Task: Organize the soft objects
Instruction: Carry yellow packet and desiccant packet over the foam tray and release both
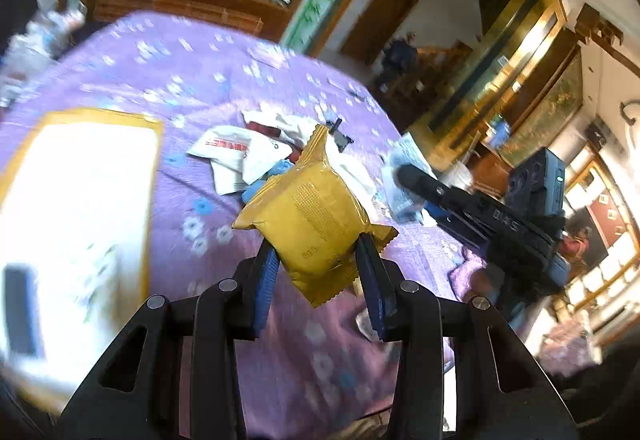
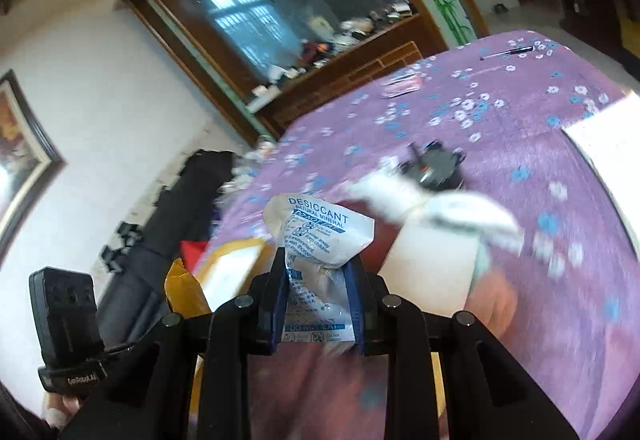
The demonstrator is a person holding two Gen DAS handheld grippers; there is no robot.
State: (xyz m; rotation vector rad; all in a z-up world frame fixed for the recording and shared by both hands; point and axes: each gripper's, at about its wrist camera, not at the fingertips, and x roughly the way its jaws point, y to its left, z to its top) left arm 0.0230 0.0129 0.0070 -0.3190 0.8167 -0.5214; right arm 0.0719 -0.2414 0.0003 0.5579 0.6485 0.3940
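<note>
Above the purple surface (image 1: 168, 79), the left claw (image 1: 316, 264) pinches a yellow packet (image 1: 308, 224) beside a white box (image 1: 80, 199); the right claw (image 2: 318, 280) grips a desiccant bag (image 2: 320, 232), held aloft.

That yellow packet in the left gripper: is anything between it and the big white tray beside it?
Nothing visible. The yellow packet is clamped in the left gripper, and only bare purple tablecloth lies between it and the blurred white tray.
</note>
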